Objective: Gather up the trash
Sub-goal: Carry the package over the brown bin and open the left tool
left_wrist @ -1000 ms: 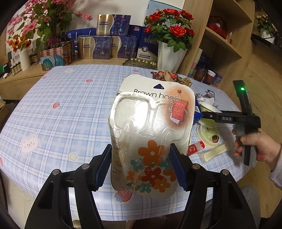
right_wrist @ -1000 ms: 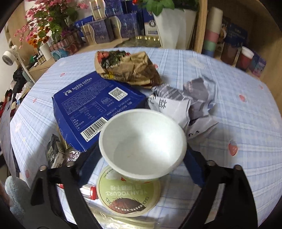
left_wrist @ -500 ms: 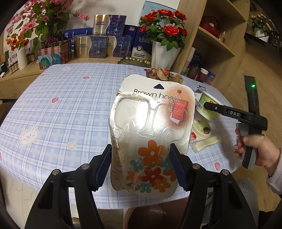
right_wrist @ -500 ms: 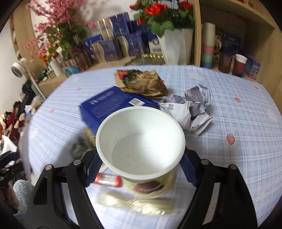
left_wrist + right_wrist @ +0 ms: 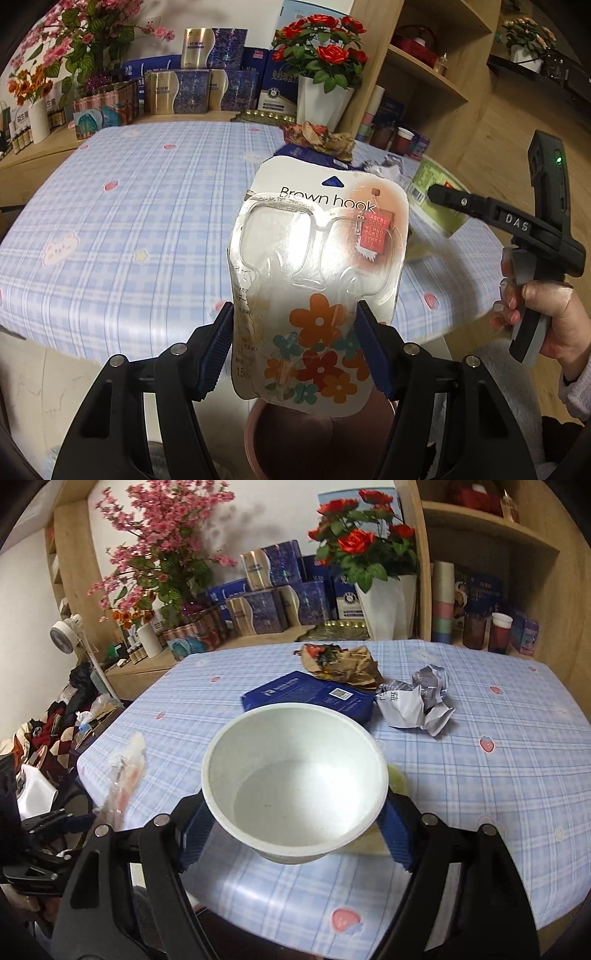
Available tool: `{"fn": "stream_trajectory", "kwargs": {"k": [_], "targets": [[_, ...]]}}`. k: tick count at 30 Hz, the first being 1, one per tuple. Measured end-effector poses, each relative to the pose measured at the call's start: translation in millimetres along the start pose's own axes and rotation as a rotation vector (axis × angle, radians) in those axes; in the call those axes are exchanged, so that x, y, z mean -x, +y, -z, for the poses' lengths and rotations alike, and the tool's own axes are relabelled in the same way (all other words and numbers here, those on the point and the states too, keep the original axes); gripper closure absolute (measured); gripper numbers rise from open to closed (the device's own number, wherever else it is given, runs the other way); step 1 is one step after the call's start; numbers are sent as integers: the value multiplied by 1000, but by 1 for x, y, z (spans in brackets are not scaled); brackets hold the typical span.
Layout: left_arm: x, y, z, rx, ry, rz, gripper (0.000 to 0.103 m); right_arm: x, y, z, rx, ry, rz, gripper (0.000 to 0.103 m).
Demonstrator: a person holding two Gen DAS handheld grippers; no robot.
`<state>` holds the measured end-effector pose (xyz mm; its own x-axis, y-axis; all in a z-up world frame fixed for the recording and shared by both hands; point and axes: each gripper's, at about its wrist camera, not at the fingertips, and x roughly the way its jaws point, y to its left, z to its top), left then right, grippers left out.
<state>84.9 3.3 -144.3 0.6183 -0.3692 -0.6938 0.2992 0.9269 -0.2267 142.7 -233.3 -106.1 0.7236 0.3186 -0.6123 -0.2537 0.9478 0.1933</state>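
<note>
My left gripper [image 5: 295,347] is shut on an empty "Brown hook" blister pack [image 5: 317,266] with a flower print, held upright beyond the table's near edge, above a brown bin [image 5: 321,439]. My right gripper [image 5: 293,827] is shut on an empty white yogurt cup [image 5: 295,779], held above the table's near edge. The cup's green side [image 5: 436,199] and the right gripper [image 5: 443,195] also show in the left wrist view. A blue coffee box [image 5: 306,696], a crumpled brown wrapper [image 5: 343,661] and a crumpled grey paper [image 5: 417,698] lie on the table.
The round table has a blue checked cloth [image 5: 140,214]. A white vase of red roses [image 5: 384,602], boxes and pink flowers stand behind it. A wooden shelf [image 5: 480,572] with cups is at the right. Clothes lie on the floor at the left [image 5: 55,731].
Both grippers have drawn back from the table with their loads. The cup has risen off the table and away from the lid. The blister pack now hangs over the bin.
</note>
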Motion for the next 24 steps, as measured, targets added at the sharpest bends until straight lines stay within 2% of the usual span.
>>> {"fn": "stream_trajectory", "kwargs": {"k": [9,12,17,24], "targets": [[3,-9,42,-17,60,37,40,33,22,29,-36,-51,-26,26],[-1,-16,55,-25,82,48,39,35,28,42,-30,-38,-16,26],[-12,-28,85,-39,179,120,39,41,35,58,-29,-31,-17,25],[-30,-32,107,-27,298,160,39,50,39,72,-21,-40,-16,26]]}}
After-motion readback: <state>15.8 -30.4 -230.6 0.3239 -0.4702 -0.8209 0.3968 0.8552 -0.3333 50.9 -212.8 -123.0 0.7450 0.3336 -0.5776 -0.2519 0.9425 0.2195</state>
